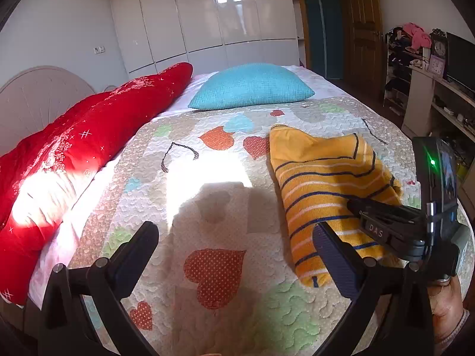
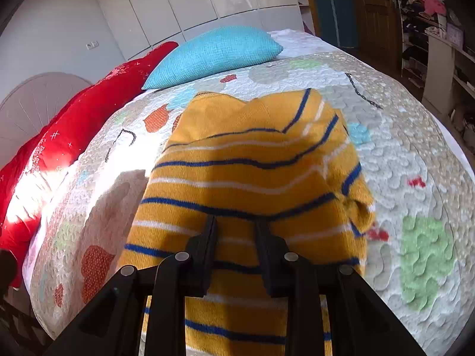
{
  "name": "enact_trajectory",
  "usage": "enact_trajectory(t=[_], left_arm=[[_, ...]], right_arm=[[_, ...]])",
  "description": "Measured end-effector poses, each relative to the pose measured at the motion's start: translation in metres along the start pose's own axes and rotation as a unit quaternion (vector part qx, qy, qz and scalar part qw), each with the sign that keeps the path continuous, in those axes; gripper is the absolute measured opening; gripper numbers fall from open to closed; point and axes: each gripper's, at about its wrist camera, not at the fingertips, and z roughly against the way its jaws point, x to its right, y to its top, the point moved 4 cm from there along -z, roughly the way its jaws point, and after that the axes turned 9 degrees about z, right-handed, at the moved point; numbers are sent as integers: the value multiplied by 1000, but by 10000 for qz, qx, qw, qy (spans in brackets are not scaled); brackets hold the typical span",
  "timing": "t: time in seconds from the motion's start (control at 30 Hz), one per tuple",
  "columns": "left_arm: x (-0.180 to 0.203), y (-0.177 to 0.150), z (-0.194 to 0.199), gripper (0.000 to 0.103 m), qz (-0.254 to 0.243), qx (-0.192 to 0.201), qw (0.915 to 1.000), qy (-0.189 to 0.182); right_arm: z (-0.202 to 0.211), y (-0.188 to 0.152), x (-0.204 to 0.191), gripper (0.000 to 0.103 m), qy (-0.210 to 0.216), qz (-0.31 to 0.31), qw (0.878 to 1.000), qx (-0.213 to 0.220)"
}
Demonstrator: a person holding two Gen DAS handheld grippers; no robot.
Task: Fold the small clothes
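Note:
A small yellow knit garment (image 1: pixel 323 178) with blue and white stripes lies folded on the quilted bedspread (image 1: pixel 213 178). My left gripper (image 1: pixel 236 237) is open and empty, above the quilt to the left of the garment. My right gripper (image 2: pixel 236 225) hovers over the near part of the garment (image 2: pixel 252 163), its jaws narrowly apart with nothing seen between them. In the left wrist view the right gripper's body (image 1: pixel 394 225) reaches over the garment's right side.
A turquoise pillow (image 1: pixel 252 87) lies at the far end of the bed. A red duvet (image 1: pixel 89 148) runs along the left side by the headboard. White wardrobes (image 1: pixel 207 20) stand behind. Shelves and a desk (image 1: pixel 439 95) are at the right.

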Motion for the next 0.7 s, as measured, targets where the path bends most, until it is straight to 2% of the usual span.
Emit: enact_trajectory(t=[0.17, 0.2, 0.3, 0.4, 0.53, 0.7], left_arm=[[2, -16, 4, 103, -6, -127, 9998, -132], [4, -20, 3, 103, 12, -171, 9997, -169], [13, -31, -1, 103, 38, -380, 9987, -338], [23, -42, -1, 103, 51, -555, 9972, -489], [32, -55, -1, 103, 110, -823, 9938, -739], [41, -63, 4, 103, 138, -872, 9920, -907]], right_arm=[[38, -36, 3, 29, -166, 42, 9999, -5], [49, -41, 6, 31, -204, 28, 9998, 32], [76, -54, 15, 49, -433, -46, 9989, 142], [98, -63, 26, 52, -735, -108, 9969, 267], [108, -74, 35, 57, -1021, -178, 9944, 218], [112, -90, 40, 59, -1186, -222, 9926, 104]])
